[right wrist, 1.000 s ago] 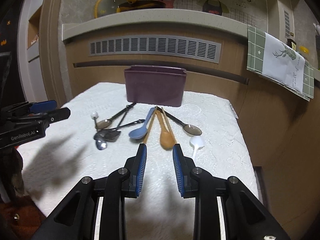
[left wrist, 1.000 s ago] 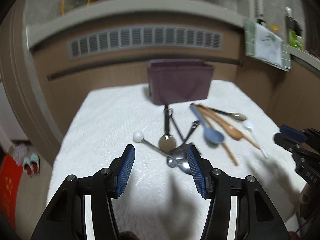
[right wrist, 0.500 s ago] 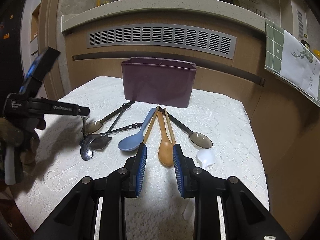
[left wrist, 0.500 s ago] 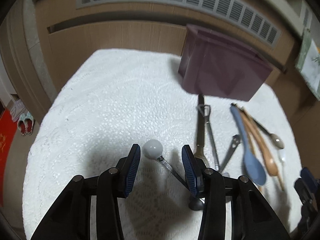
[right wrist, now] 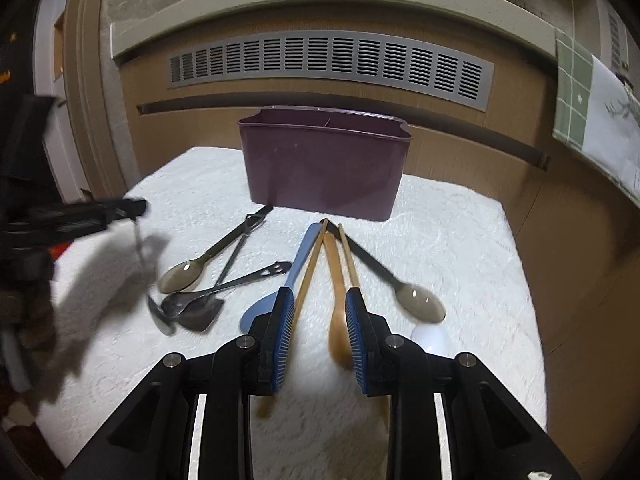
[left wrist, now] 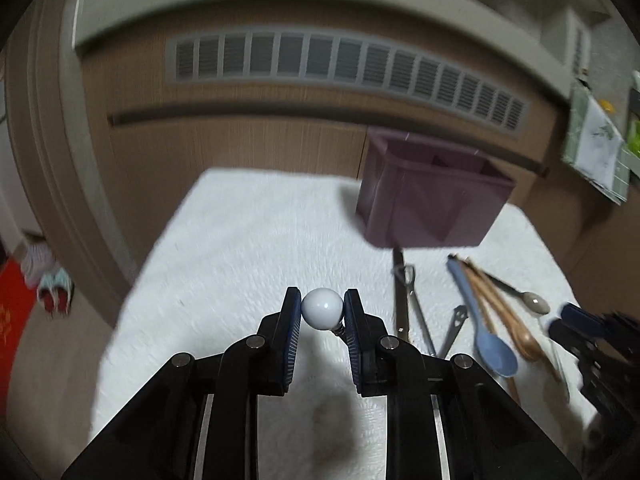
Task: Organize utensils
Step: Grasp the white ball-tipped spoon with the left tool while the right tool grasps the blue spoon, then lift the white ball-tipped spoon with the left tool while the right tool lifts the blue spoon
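Observation:
My left gripper [left wrist: 322,310] is shut on the white ball end [left wrist: 322,309] of a metal spoon, lifted off the cloth; in the right wrist view that spoon [right wrist: 154,304] hangs down from the left gripper [right wrist: 134,207]. The purple utensil holder [left wrist: 430,196] stands at the back of the table and also shows in the right wrist view [right wrist: 324,168]. My right gripper [right wrist: 319,312] is open low over the wooden spoon [right wrist: 338,312], with a chopstick [right wrist: 308,272] and the blue spoon [right wrist: 288,284] beside it.
On the white cloth [right wrist: 460,240] lie a translucent brown spoon [right wrist: 416,300], a white spoon [right wrist: 430,338], a second brown spoon [right wrist: 184,274], and dark metal utensils [right wrist: 200,308]. A wooden cabinet with a vent [right wrist: 328,64] stands behind. The table edge drops at left [left wrist: 128,300].
My left gripper closed on the white ball end of the spoon and lifted it. My right gripper moved forward and down over the wooden spoon.

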`<state>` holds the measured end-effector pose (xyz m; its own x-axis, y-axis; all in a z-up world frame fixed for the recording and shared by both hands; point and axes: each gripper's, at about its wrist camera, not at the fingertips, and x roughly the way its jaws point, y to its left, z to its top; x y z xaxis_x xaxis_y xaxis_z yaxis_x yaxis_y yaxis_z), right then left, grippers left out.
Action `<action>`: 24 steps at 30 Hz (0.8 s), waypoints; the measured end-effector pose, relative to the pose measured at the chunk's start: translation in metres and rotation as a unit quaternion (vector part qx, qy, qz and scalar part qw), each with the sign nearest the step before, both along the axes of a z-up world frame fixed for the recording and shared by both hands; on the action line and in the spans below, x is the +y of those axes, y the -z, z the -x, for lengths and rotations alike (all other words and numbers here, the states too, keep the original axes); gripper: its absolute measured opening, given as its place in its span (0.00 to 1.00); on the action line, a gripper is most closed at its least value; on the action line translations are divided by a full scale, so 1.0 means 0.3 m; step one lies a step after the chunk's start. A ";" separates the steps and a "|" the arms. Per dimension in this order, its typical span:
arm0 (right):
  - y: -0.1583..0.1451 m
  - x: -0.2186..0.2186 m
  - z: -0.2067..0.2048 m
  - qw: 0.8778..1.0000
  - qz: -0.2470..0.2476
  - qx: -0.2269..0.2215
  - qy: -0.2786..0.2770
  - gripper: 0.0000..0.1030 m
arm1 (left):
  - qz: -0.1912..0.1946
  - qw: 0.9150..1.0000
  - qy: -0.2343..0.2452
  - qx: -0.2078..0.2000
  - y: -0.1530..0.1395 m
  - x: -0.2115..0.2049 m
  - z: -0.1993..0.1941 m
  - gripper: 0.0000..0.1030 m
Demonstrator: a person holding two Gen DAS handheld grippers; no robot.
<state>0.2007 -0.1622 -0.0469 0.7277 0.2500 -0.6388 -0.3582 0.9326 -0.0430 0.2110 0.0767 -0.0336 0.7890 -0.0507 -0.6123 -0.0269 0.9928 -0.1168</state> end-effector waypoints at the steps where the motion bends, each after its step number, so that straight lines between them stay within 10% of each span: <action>1: 0.001 0.006 -0.024 1.000 0.002 0.005 -0.002 0.25 | -0.005 1.000 0.011 -0.017 -0.031 0.009 0.019 0.22; 9: 0.044 0.040 -0.242 0.996 0.010 0.083 -0.030 0.20 | -0.007 0.996 0.069 -0.060 -0.155 0.051 0.068 0.22; 24: 0.145 0.023 -0.443 0.985 -0.038 0.166 -0.041 0.03 | -0.046 0.990 0.132 -0.019 -0.143 -0.072 0.076 0.22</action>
